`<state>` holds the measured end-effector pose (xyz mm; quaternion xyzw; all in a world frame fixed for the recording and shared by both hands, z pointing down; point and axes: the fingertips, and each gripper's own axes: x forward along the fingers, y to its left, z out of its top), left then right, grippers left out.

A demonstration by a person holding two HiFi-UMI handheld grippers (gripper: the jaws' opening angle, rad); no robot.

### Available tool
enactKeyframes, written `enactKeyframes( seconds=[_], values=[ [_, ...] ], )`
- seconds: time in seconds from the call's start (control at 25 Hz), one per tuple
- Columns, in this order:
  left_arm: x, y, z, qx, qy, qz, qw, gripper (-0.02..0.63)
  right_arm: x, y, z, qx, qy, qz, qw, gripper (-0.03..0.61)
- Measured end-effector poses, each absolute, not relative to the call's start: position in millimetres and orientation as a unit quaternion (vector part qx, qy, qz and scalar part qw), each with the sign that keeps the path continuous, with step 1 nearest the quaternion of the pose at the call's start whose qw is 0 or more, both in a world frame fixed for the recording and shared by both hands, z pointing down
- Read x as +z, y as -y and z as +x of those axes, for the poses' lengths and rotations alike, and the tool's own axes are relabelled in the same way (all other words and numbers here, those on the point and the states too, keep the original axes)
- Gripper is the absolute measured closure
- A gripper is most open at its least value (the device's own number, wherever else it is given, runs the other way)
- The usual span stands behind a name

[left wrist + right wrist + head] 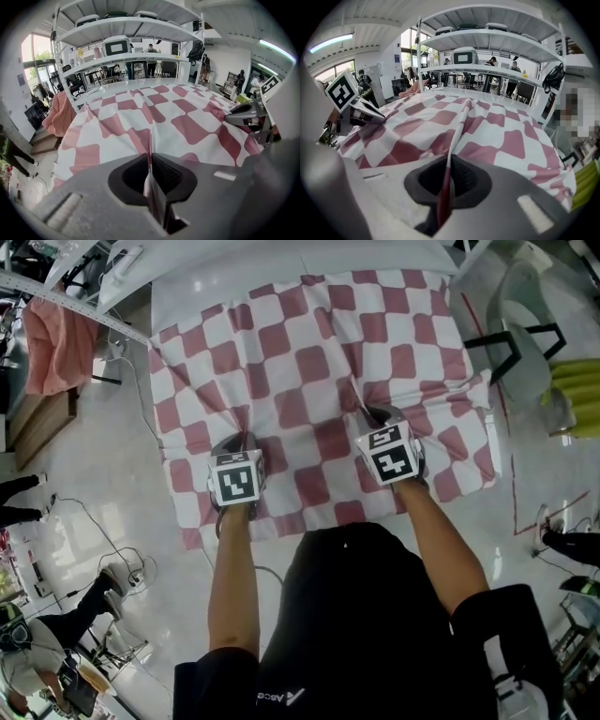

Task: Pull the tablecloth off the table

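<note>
Both forearms (234, 577) outstretched; left claw (246, 437), right claw (371, 412) pinch tablecloth (309, 343).

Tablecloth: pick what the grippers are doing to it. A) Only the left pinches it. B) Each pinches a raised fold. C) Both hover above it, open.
B: the left gripper and the right gripper each have their jaws closed on a ridge of the tablecloth.

White table (206, 287), far end bare; red/wht check tablecloth (319, 362) over rest, creased.
</note>
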<state>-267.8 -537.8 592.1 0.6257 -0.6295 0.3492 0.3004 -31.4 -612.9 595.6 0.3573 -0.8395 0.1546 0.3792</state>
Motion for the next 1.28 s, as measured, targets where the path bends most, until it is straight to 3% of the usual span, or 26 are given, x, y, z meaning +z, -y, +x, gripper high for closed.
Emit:
enactKeyframes(
  seconds=[0.64,1.28],
  values=[
    [569,498,-229,0.256,0.630,0.660,0.320,0.603,584,542,-44,0.203,0.872,0.281,0.345,0.572],
    [481,379,-176,0.093,0.649,0.711,0.255,0.603,519,428,-17,0.227,0.928,0.214,0.202,0.572]
  ],
)
